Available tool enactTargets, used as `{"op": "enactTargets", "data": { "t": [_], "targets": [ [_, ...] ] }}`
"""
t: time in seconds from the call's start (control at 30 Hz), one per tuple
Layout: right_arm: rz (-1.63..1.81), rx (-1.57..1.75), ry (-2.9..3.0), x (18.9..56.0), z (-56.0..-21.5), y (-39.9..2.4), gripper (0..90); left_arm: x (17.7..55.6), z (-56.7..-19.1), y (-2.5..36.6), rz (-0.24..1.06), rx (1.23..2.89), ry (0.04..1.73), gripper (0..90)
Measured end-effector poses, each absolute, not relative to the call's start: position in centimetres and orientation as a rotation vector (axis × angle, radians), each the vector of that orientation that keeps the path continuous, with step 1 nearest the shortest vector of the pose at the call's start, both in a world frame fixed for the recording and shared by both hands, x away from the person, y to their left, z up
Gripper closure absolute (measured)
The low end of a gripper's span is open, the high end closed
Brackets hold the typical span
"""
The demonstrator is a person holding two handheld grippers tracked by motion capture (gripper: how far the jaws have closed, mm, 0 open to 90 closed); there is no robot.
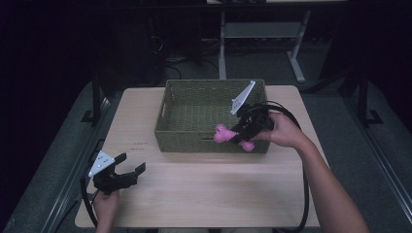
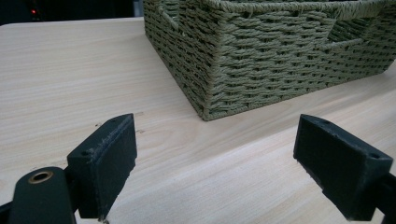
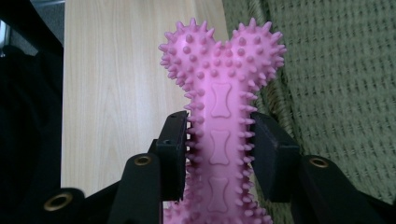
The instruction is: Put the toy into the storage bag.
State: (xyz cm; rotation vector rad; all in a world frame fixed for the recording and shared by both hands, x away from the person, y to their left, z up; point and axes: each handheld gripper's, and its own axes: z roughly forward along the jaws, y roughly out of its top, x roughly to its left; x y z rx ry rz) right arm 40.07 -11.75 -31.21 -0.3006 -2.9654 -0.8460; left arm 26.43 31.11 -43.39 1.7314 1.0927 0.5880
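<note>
Centrally in the right gripper view, a pink spiked bone-shaped toy [image 3: 220, 116] stands lengthwise between the two black jaws of the right gripper [image 3: 220, 154], whose pads press against both sides of its shaft; the knobbed end points toward the top of the frame. In the high view the same toy [image 1: 224, 134] appears right of centre, held over the front wall of a green woven basket [image 1: 194, 138], one pink end to the left of the gripper [image 1: 241, 136] and the other just below it. A hand [image 1: 282, 130] grasps the gripper body from the right, the forearm running to the lower right corner, with a black cable looping beside it. The basket sits on the far half of a light wooden tabletop [image 1: 209, 184].

At the lower left of the high view, the left gripper [image 1: 127, 167] rests near the tabletop's front left corner, held by a hand [image 1: 106, 206] entering from the bottom edge. Its jaws are spread wide with nothing between them. In the left gripper view, the jaws frame bare wood, and a corner of the basket [image 2: 261, 60] occupies the upper right.
</note>
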Motion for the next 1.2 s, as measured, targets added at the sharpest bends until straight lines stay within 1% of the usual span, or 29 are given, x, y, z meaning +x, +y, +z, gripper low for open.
{"op": "enactTargets", "data": {
  "t": [0.37,0.77,1.0,1.2],
  "targets": [
    [-0.854,-0.308,-2.970,41.5,-30.1,-11.9,58.0,26.5,-43.4,31.1,0.587,1.729,1.093,12.8],
    [-0.845,-0.331,-2.965,43.6,-29.6,-11.4,58.0,26.5,-43.4,31.1,0.585,1.725,1.094,12.8],
    [-0.830,-0.353,-2.968,45.2,-29.6,-11.0,58.1,26.5,-43.4,31.1,0.582,1.723,1.092,12.8],
    [-0.806,-0.379,-2.958,46.3,-30.5,-10.9,58.1,26.5,-43.4,31.1,0.582,1.727,1.091,12.8]
  ]
}}
